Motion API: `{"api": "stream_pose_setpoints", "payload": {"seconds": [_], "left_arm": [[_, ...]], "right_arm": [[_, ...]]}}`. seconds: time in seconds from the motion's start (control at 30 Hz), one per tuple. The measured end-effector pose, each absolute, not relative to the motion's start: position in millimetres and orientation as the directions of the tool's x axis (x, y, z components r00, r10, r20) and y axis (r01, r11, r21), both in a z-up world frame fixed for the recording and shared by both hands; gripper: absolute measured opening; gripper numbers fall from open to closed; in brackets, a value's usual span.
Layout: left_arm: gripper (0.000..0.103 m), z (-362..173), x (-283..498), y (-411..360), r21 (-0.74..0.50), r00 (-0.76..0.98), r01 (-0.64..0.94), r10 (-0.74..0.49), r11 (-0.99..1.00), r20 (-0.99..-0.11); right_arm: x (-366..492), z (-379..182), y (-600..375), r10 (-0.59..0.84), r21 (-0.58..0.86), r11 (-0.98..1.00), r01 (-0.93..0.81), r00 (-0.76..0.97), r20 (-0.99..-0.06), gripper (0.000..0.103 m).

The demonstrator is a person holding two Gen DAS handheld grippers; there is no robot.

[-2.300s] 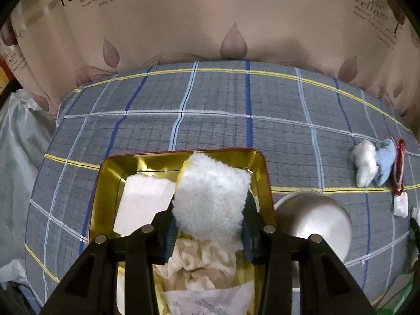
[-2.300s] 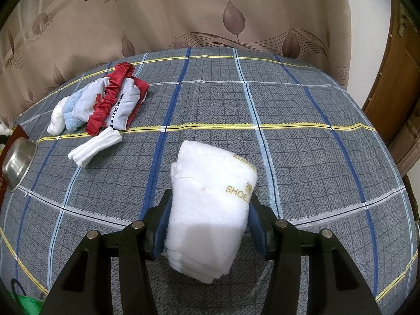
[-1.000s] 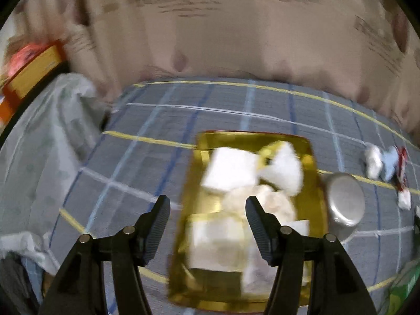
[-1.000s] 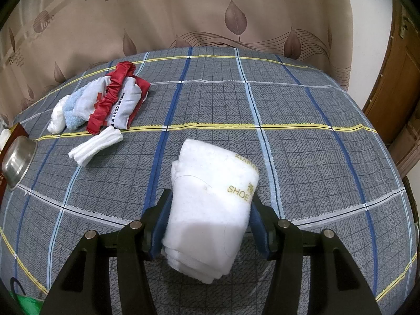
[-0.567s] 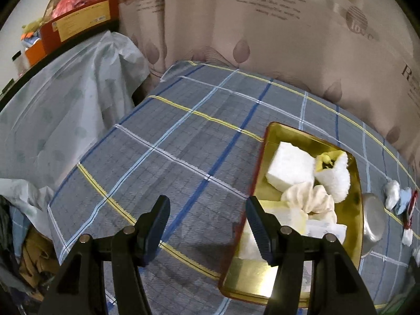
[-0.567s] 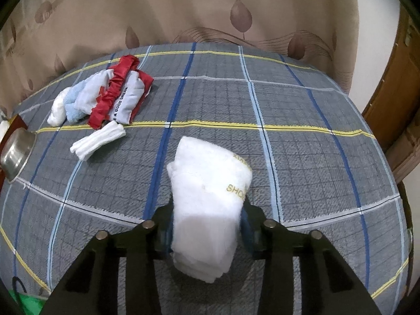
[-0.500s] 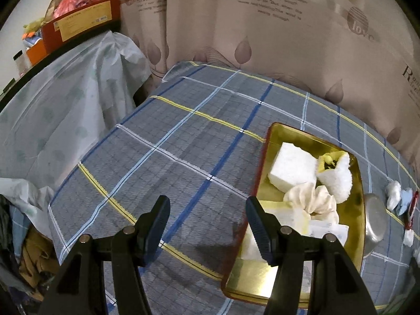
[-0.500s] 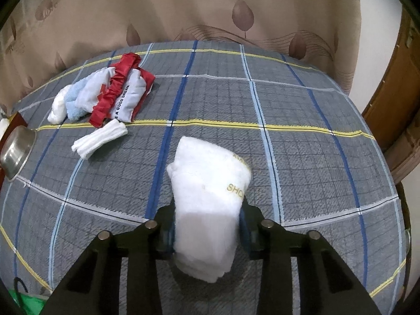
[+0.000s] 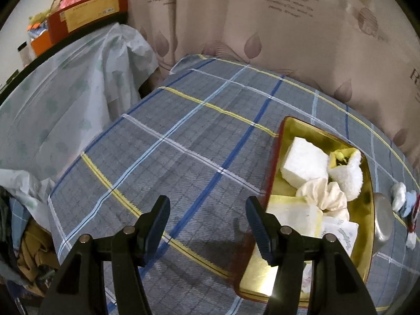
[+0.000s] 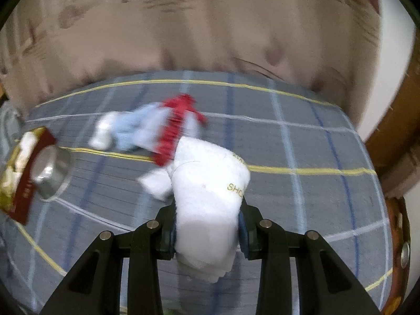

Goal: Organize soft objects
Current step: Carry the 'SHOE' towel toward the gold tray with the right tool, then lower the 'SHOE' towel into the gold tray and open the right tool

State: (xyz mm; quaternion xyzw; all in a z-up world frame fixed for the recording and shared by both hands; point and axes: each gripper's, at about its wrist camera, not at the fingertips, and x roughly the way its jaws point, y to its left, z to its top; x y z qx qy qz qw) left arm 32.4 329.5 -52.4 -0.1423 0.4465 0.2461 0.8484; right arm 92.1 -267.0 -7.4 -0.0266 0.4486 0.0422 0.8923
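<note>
My right gripper (image 10: 207, 225) is shut on a folded white towel (image 10: 210, 183) with gold lettering and holds it above the plaid cloth. My left gripper (image 9: 207, 210) is open and empty, left of the gold tray (image 9: 365, 162). The tray holds a white block (image 9: 302, 162), a fluffy white sock (image 9: 346, 176), a cream scrunchie (image 9: 325, 197) and other soft pieces. In the blurred right wrist view, a red and white pouch (image 10: 178, 128), a pale blue cloth (image 10: 139, 128) and a small white cloth (image 10: 155, 183) lie on the cloth beyond the towel.
A steel bowl (image 9: 382, 223) sits right of the tray; it also shows in the right wrist view (image 10: 50, 168). The plaid table cloth (image 9: 183, 144) ends at a curtain (image 9: 262, 26) behind. A plastic-covered shelf (image 9: 65, 84) stands at left. A wooden door (image 10: 399, 131) is at right.
The left gripper let go of the fluffy sock into the tray, then drew back and left. The right gripper closed on the towel, lifted it and is swinging left, blurring the view.
</note>
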Motion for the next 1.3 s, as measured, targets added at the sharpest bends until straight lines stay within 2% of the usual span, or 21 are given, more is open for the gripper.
{"api": "stream_pose_setpoints", "payload": {"seconds": [0.37,0.63,1.0,1.3], "left_arm": [[0.061,-57.4,22.5,356.9,-0.067,0.439,-0.638,0.291,0.767,-0.85],[0.061,-59.4,11.4,378.1,-0.108,0.423,-0.705,0.293,0.701,-0.858],[0.061,-62.4,6.9,390.5,-0.146,0.416,-0.734,0.27,0.663,-0.868],[0.061,-61.7,8.4,387.5,-0.144,0.421,-0.725,0.269,0.673,-0.866]], "right_arm": [[102.8,3.4,-81.9,0.337,0.096,0.891,-0.444,0.504,-0.795,0.032],[88.7,-12.2,51.7,0.442,0.107,0.761,-0.64,0.39,-0.808,0.032],[103.6,-42.8,127.8,0.411,0.06,0.729,-0.682,0.366,-0.835,0.033],[107.0,-43.6,130.1,0.419,0.071,0.746,-0.662,0.383,-0.823,0.053]]}}
